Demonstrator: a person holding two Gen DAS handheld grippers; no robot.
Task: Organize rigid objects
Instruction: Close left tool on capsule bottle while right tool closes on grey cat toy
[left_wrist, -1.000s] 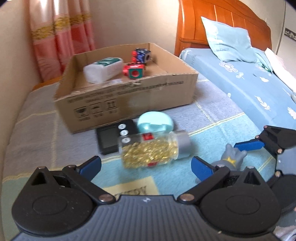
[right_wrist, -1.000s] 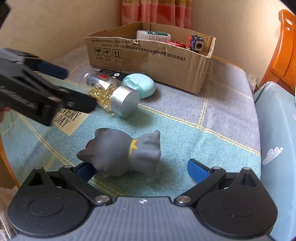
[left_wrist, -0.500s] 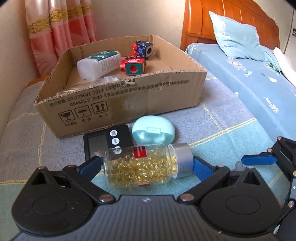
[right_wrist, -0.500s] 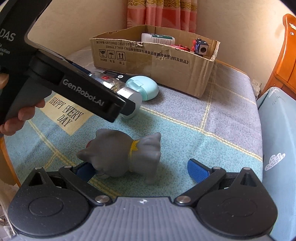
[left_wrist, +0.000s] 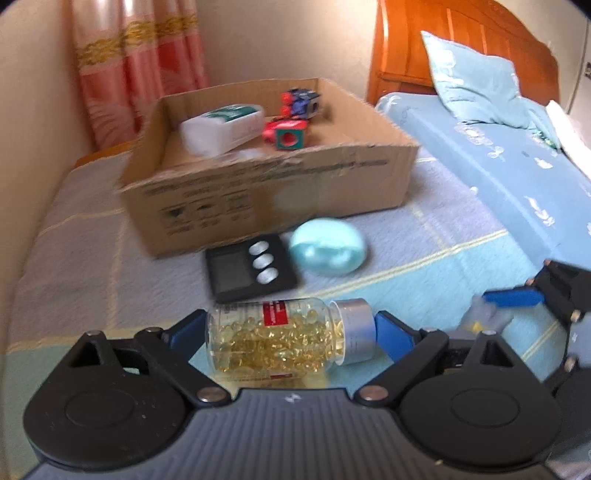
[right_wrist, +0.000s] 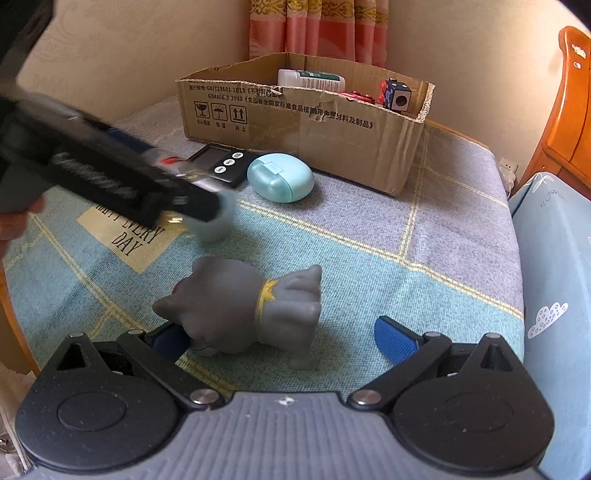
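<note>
A: How much of the sorting can be judged as done?

B: Three things are seen inside the cardboard box (left_wrist: 266, 192): a white bottle (left_wrist: 223, 127), a red cube (left_wrist: 288, 136) and a blue cube (left_wrist: 301, 103). Four are still outside it on the quilted surface (right_wrist: 369, 258): the capsule bottle (left_wrist: 284, 341), the black digital scale (left_wrist: 253, 267), the mint case (left_wrist: 328, 246) and the grey toy animal (right_wrist: 243, 306). Roughly half is reckoned to be left.

A: What is being done with the left tool (left_wrist: 284, 332)?

B: Its jaws have just been closing, and the capsule bottle is bracketed end to end between them, base at one pad and silver cap at the other. Both pads appear to be touching it, so it is taken as clamped, though the bottle's underside is hidden and whether it is lifted cannot be told.

A: And the right tool (right_wrist: 288, 341)?

B: It is held apart around the toy animal. One pad is just beside the toy's head; the other is clear of its hind end.

A: What is given by one view only?

B: The contact on the bottle's two ends is shown only by the left wrist view; in the right wrist view that bottle is mostly masked by the blurred left tool body. The toy's full shape and yellow collar are shown only by the right wrist view.
</note>
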